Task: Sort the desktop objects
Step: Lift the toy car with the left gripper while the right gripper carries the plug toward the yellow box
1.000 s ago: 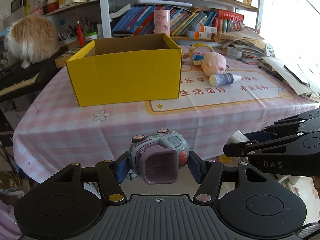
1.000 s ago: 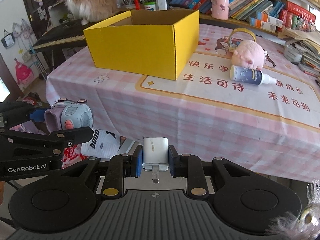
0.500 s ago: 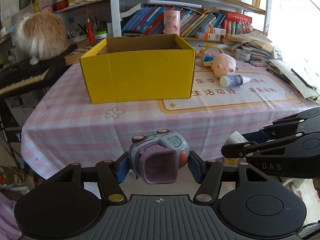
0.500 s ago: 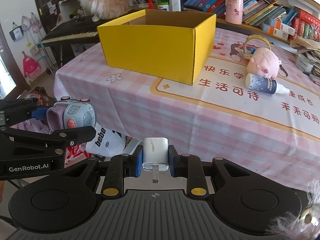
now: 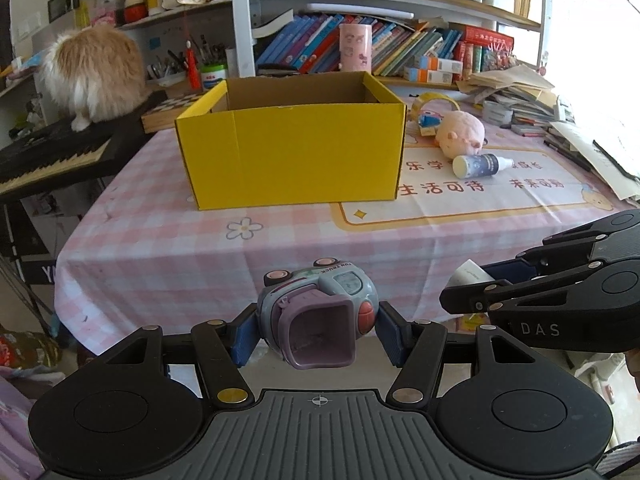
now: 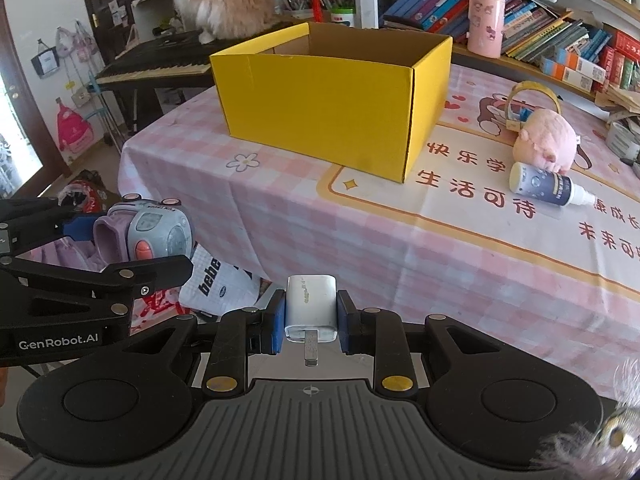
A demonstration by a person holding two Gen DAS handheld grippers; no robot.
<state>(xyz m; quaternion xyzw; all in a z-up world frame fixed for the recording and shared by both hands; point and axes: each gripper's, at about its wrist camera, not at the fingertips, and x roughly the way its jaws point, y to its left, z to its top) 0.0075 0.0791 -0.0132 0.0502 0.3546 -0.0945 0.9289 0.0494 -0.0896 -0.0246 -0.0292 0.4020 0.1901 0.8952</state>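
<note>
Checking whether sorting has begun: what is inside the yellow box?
Only bare brown inner walls of the yellow box show above its rim in both views. Its floor is hidden behind the front wall, so anything lying low inside cannot be seen.

We hold both grippers side by side, short of the near edge of the surface (image 5: 160, 248) and pointing toward it. Our left gripper (image 5: 318, 330) has its blue-padded fingers (image 5: 243, 334) clamped on the toy watch (image 5: 320, 312). Our right gripper (image 6: 311, 312) has its fingers (image 6: 276, 326) pinched tight on the white charger (image 6: 310, 306), prong toward us. Both are level.
</note>
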